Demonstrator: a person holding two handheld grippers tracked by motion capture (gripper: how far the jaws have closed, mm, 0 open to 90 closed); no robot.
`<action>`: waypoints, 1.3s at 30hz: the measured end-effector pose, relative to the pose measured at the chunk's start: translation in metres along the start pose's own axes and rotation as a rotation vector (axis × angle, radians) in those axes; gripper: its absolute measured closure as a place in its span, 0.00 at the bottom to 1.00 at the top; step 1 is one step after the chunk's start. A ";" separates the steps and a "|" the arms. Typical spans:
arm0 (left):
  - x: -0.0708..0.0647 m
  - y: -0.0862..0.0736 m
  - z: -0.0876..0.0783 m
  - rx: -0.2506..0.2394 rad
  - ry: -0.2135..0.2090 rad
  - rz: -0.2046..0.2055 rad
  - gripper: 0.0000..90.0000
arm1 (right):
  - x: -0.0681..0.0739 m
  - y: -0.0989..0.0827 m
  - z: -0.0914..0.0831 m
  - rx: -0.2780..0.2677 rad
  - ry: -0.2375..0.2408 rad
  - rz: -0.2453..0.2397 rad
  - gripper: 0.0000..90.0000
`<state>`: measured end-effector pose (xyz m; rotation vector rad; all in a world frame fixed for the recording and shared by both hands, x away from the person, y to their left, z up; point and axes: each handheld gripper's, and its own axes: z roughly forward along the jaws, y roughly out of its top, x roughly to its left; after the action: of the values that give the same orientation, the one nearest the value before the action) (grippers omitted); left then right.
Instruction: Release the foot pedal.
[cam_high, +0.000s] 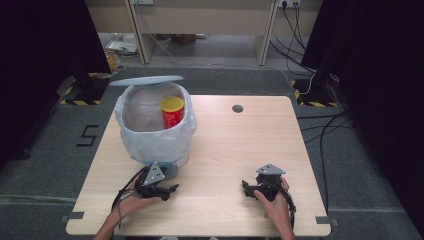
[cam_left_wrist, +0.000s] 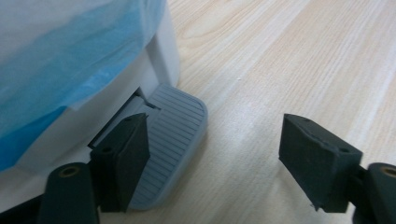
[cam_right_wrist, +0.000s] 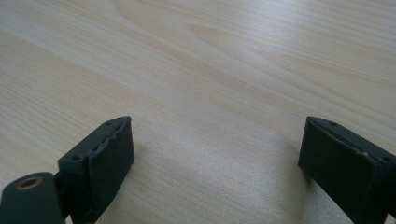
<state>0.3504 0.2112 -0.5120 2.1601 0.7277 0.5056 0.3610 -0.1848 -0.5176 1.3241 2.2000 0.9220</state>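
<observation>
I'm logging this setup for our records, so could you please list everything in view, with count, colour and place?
Table: one, light wood, centre; round hole near its far edge.
Bin: one, white with a white-blue liner, far-left part of the table.
Lid: one, grey, raised open behind the bin.
Pedal: one, grey and ribbed, at the bin's base on the near side.
Can: one, red with a yellow top, upright inside the bin.
Cables: several, black and white, on the floor beyond the table.
Left gripper: one, black, near-left of the table by the pedal, jaws open, one jaw over the pedal.
Right gripper: one, black, near-right of the table, jaws open over bare wood.
Hands: two, one holding each gripper.
</observation>
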 end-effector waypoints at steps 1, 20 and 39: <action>-0.001 0.001 -0.001 0.001 0.001 0.003 0.25 | 0.000 0.000 0.000 0.000 0.000 0.000 0.12; -0.001 -0.014 -0.041 -0.086 -0.041 -0.088 0.23 | 0.000 0.000 0.001 0.001 -0.001 0.003 0.11; 0.002 -0.025 -0.060 -0.094 -0.033 -0.109 0.22 | 0.000 0.000 0.001 0.001 -0.001 0.002 0.11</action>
<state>0.3101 0.2589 -0.4942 2.0246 0.7838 0.4379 0.3615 -0.1846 -0.5179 1.3264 2.1992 0.9216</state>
